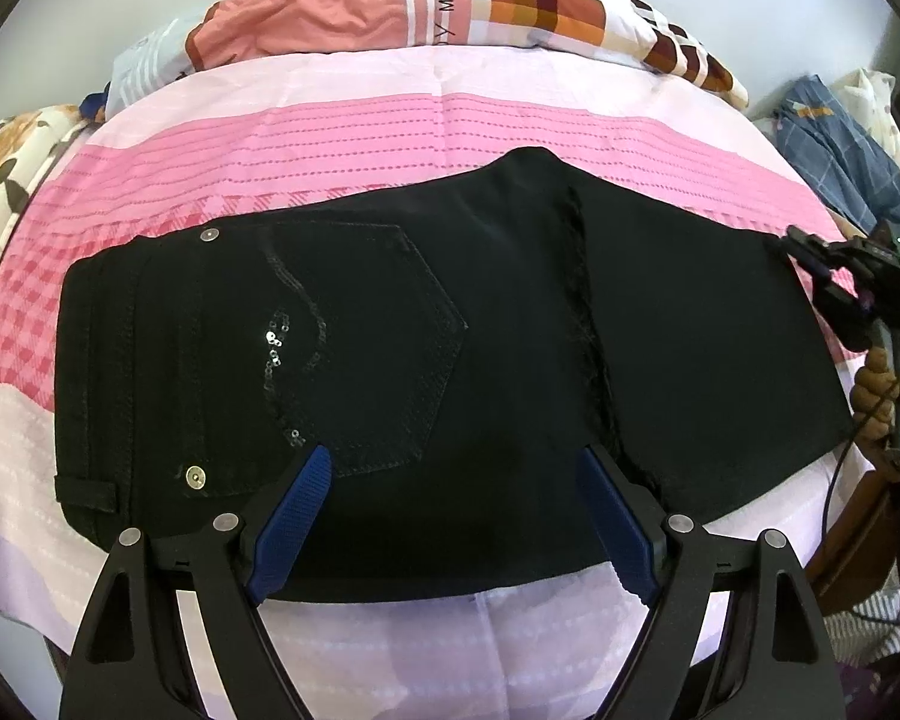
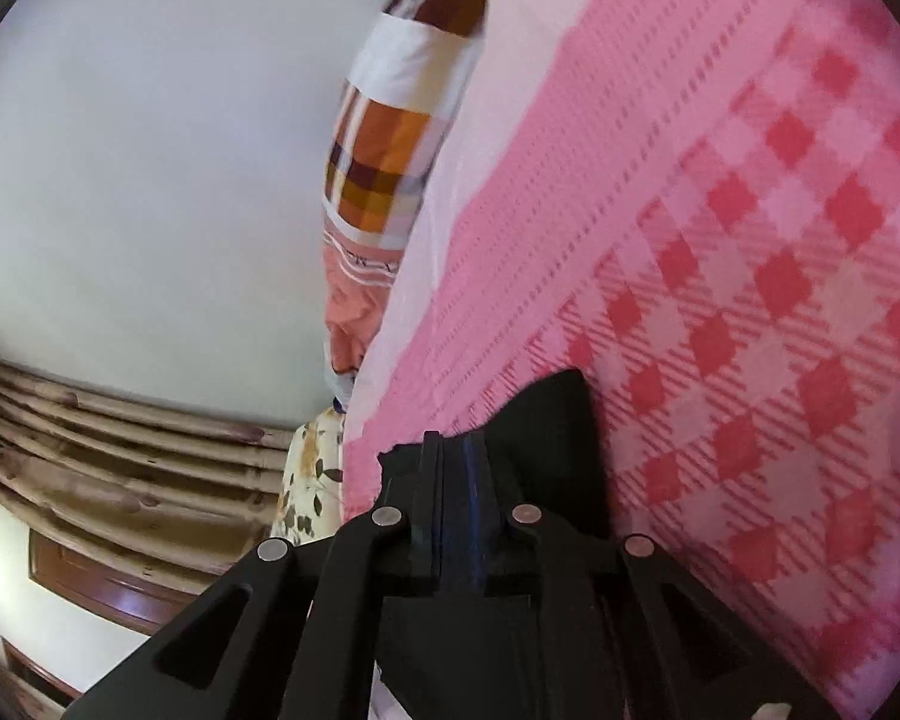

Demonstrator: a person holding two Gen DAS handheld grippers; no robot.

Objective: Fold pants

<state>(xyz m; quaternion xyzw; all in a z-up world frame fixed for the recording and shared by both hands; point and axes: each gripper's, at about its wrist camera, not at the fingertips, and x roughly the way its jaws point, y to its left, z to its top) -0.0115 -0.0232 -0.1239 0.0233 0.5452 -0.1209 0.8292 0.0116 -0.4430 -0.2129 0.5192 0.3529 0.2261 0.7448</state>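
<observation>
Black pants (image 1: 390, 348), one pair, lay folded flat on the pink bedsheet (image 1: 342, 138), long axis running left to right, with the waistband at the left. Two metal rivets (image 1: 195, 475) and one sequined back pocket (image 1: 354, 348) showed. One left gripper (image 1: 453, 498) hovered wide apart over the near edge. One right gripper (image 2: 459, 468) was closed, pinching the pants' right end.
</observation>
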